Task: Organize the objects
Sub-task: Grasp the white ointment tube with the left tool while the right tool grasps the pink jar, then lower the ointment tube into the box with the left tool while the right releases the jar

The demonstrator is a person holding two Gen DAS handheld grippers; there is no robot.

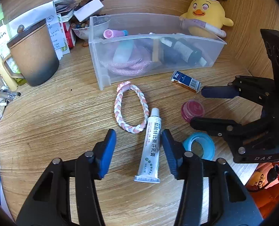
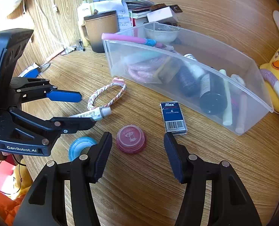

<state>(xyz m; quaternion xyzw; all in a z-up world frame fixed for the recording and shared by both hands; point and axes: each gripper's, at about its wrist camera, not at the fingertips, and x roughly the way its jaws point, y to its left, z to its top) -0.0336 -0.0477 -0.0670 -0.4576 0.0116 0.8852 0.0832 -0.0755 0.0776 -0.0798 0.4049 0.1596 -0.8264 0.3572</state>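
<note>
Bin [image 1: 101, 56] part-filled; tube [image 1: 150, 146], bracelet [image 1: 131, 109], red jar [image 2: 131, 138], staples box [image 2: 174, 117] still loose; left gripper [image 1: 139, 150] and right gripper [image 2: 137, 150] both agape, empty

The plush chick [image 2: 277, 79] is cut off at three o'clock; the blue tape roll [image 1: 199, 145] is partly hidden by tongs.

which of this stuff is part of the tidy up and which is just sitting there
Part of the job:
- cream tube
- braided bracelet
- red jar
- blue staple box
- blue tape roll
- clear bin

Just lying about:
- brown mug
- plush chick
- paper pile
</note>
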